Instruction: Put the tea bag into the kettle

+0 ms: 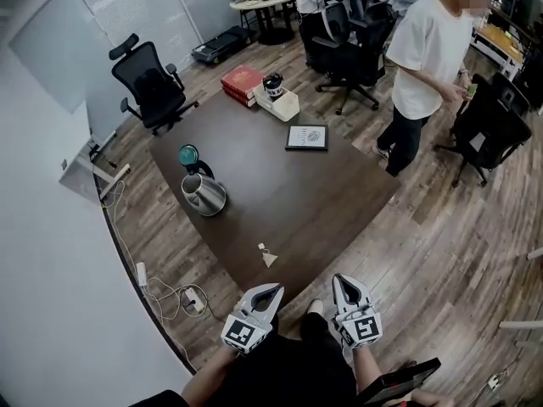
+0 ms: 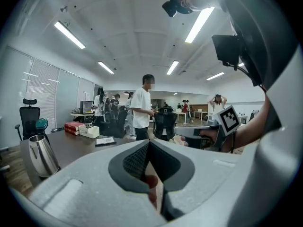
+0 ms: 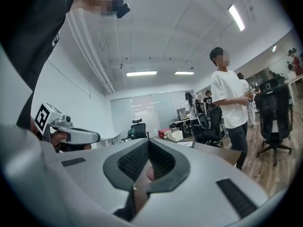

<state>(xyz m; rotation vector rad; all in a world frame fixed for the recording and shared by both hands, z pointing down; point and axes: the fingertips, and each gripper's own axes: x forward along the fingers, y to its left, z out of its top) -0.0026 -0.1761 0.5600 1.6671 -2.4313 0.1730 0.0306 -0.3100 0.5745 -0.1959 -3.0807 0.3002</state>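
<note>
Plainly shut and empty: left gripper (image 1: 271,291), right gripper (image 1: 341,280), just off the near corner of the table (image 1: 339,185) — tea bag (image 1: 267,255) flat on the wood there, well apart from the steel kettle (image 1: 204,195).

One kettle (image 1: 204,195), one tea bag (image 1: 268,257), one picture frame (image 1: 306,137), two red books (image 1: 242,83), two tools (image 1: 274,288) (image 1: 338,278).

We were in an open office: black swivel chairs (image 1: 148,83) stood around a dark table (image 1: 339,193), a desk (image 1: 254,3) carried a monitor (image 2: 86,106), and strip lights (image 2: 69,34) ran overhead.
</note>
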